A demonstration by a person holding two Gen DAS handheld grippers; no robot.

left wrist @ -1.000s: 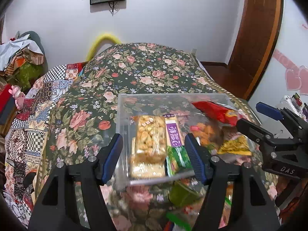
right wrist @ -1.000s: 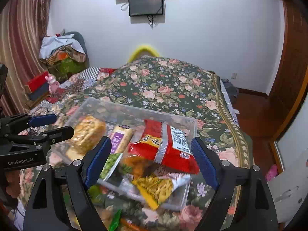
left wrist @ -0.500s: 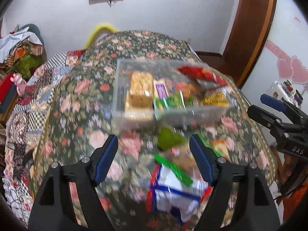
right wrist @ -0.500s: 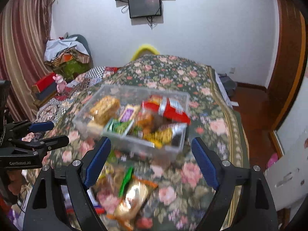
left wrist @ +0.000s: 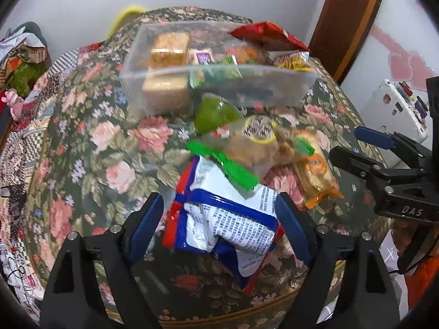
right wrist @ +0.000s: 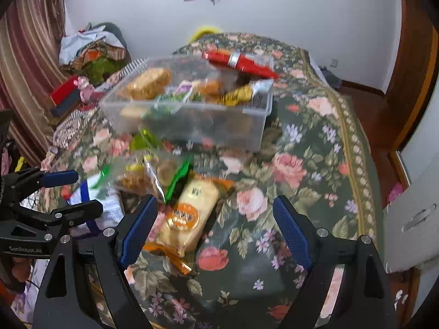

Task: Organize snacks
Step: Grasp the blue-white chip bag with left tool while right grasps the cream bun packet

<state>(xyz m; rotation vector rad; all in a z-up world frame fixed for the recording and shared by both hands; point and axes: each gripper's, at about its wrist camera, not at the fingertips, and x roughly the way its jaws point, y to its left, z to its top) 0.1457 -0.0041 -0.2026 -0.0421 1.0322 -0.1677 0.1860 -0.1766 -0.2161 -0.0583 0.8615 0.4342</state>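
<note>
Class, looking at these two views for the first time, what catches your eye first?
The clear bin crammed with snacks sits at the far side of the floral tablecloth. Nearer, loose packets lie heaped; a blue-and-white bag lies between the open left gripper fingers.

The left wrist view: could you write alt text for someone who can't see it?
An open left claw straddles a blue and white snack bag on a floral cloth. Beyond the bag lie more loose packets, among them a green pouch and an orange-labelled pack, in front of a clear bin full of snacks. The right claw enters from the right edge.
</note>
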